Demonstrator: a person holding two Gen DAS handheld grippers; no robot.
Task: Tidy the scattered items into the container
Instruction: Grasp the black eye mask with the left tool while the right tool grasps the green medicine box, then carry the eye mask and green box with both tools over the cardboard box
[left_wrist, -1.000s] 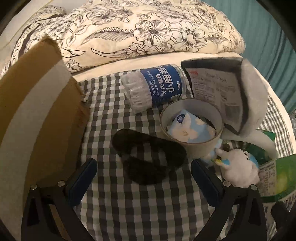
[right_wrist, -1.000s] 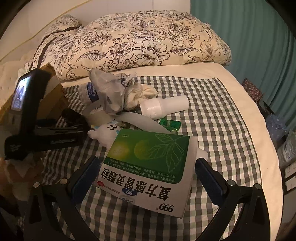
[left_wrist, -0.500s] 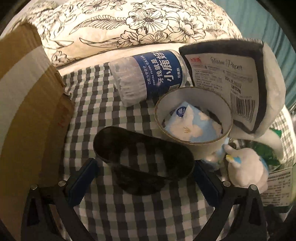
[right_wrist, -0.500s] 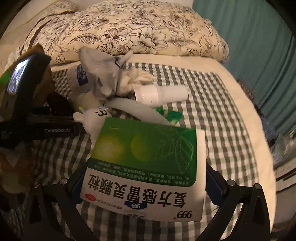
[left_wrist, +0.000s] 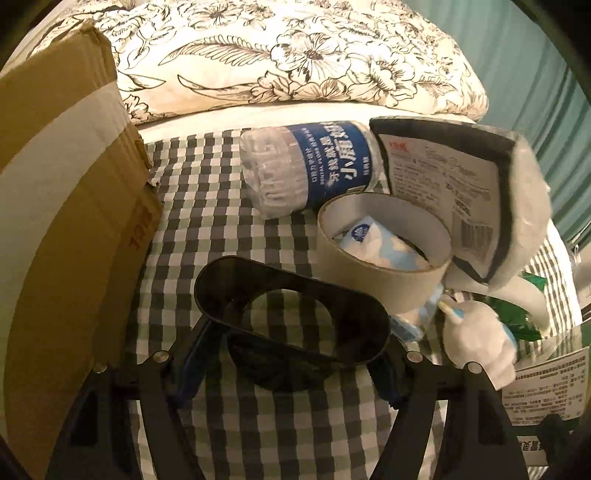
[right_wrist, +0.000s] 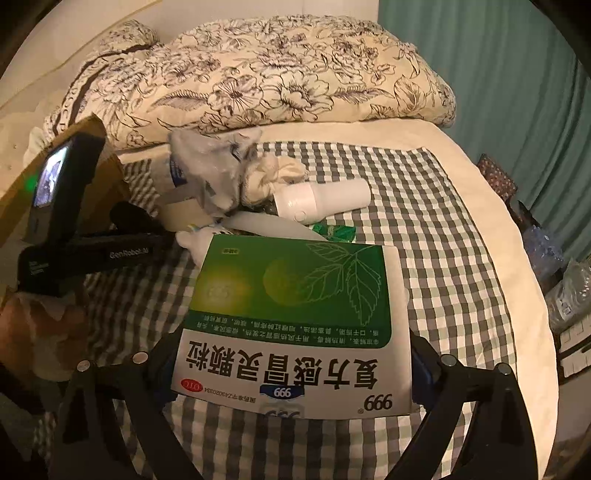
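Cardboard box (left_wrist: 66, 206) at left; my left gripper (left_wrist: 291, 354) closing around black oval ring (left_wrist: 291, 314), my right gripper (right_wrist: 291, 365) closing around green medicine box (right_wrist: 295, 325).

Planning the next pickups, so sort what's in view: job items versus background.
Job:
cardboard box
black tray
tape roll
floss bottle
tissue pack
plush toy
medicine box
white bottle

Background:
quilt
checked sheet
curtain

The green medicine box (right_wrist: 295, 325) hides the right jaws' pads.
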